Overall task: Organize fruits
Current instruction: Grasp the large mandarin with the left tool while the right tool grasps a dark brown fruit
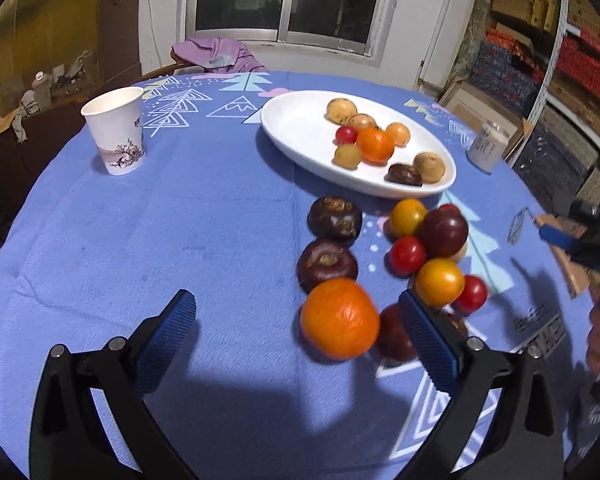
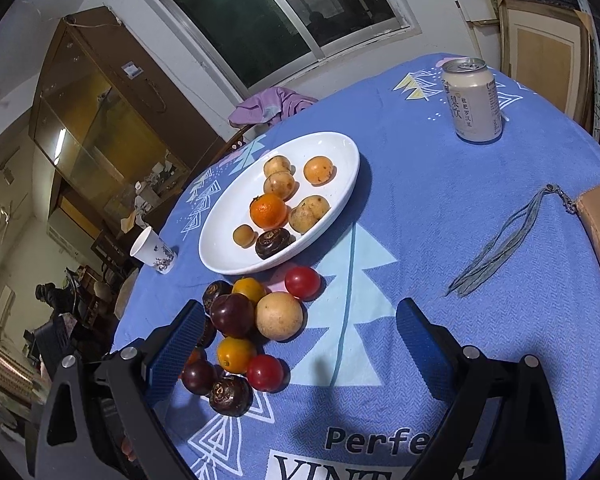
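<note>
The left gripper [image 1: 296,334], its blue ribbed jaws spread wide and holding nothing, is hovering low over the blue tree-patterned tablecloth [image 1: 140,240], with a glossy orange mandarin [image 1: 339,319] lying between its fingers, nearer the right one, apparently the next fruit to go. The right gripper [image 2: 300,344], jaws likewise spread and empty, is hanging over bare cloth just beside the loose cluster, where a pale round tan fruit [image 2: 279,315], a dark purple plum [image 2: 232,315] and red cherry tomatoes [image 2: 264,372] are crowding against its left finger. Both are probably lining up for picks, since the heap is sitting just short of the white oval ceramic plate [image 1: 300,128], where several fruits, among them a second small mandarin [image 1: 375,144], are already lying. Farther back, a floral paper cup [image 1: 117,131] and a pale drink can [image 2: 472,98] are standing well apart from the work, out of harm's way.
</note>
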`<act>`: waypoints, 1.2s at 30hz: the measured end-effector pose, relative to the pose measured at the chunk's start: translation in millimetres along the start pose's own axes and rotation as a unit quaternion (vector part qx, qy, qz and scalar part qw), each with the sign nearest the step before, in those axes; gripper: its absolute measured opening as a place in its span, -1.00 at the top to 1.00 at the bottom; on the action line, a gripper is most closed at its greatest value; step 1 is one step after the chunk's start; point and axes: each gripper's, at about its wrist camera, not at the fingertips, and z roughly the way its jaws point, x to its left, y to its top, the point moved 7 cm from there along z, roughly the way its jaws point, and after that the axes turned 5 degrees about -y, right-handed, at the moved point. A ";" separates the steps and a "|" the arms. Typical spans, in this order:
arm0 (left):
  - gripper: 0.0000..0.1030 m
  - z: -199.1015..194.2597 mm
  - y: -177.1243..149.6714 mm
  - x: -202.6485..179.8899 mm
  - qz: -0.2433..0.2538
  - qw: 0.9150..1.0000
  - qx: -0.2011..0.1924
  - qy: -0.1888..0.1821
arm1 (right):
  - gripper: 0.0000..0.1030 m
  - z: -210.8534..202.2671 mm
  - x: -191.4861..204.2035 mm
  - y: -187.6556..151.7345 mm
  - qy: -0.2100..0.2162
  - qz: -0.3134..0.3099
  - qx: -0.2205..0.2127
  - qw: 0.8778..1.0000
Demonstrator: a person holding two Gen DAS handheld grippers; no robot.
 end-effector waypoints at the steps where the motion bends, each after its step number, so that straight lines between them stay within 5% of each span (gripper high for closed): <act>1: -0.92 2.2 -2.7 0.3 0.004 1.000 0.003 0.003 | -0.89 1.2 0.5 -0.7 -0.003 -0.003 0.001 1.000; 10: -0.92 17.9 -9.8 -2.9 0.037 0.999 0.004 0.030 | -0.89 7.0 1.2 -5.2 -0.013 -0.010 0.007 1.000; 17: -0.92 31.6 -16.7 4.5 -0.004 0.999 0.033 -0.032 | -0.89 9.8 -5.0 -4.8 -0.018 0.002 0.010 1.000; 25: -0.92 42.3 -23.1 -10.4 0.056 0.996 0.063 0.022 | -0.89 10.1 -2.9 -5.2 -0.019 -0.003 0.010 1.000; 31: -0.92 28.0 -14.0 3.9 0.026 0.998 0.027 0.043 | -0.89 8.8 -1.3 -5.1 -0.014 -0.006 0.008 1.000; 36: -0.92 6.5 -1.3 17.0 0.024 0.995 -0.027 0.094 | -0.89 8.4 2.1 -6.8 -0.013 -0.011 0.009 1.000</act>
